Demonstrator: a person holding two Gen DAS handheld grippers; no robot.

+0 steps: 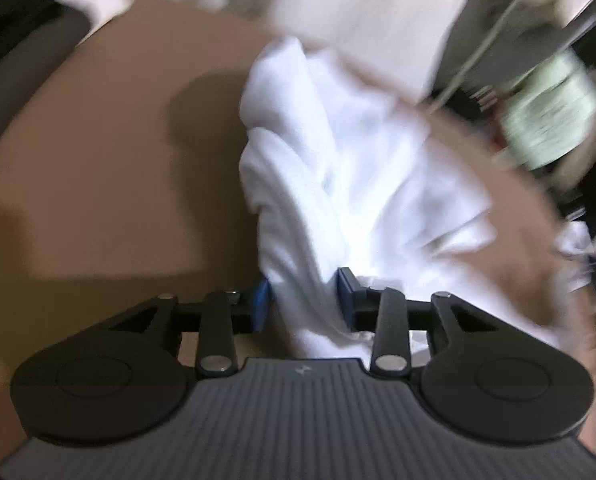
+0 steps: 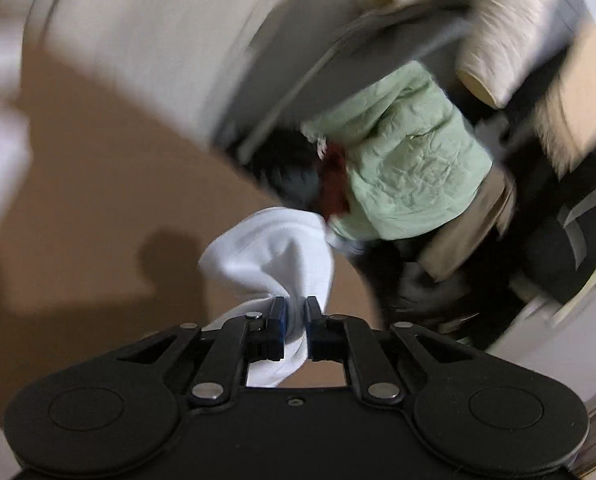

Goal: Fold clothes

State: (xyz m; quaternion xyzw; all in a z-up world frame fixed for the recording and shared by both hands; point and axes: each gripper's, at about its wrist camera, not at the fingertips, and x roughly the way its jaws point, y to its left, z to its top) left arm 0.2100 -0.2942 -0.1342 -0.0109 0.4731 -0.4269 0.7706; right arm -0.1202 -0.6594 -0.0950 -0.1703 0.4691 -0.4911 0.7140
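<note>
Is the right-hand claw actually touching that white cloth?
Touching. The right wrist view shows the right gripper shut on the white garment, with fabric pinched between both fingers and bunching out ahead of them.

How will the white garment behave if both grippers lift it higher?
Likely floppy: the white garment bunches and drapes between the left gripper and right gripper. Probably light, since it hangs from narrow pinches. It may slip; only thin folds sit between the fingers.

Motion blur smears the white cloth (image 1: 350,184) and pale green jacket (image 2: 410,168); the dark heap (image 2: 293,176) beside the jacket, perhaps clothing, is unreadable.
</note>
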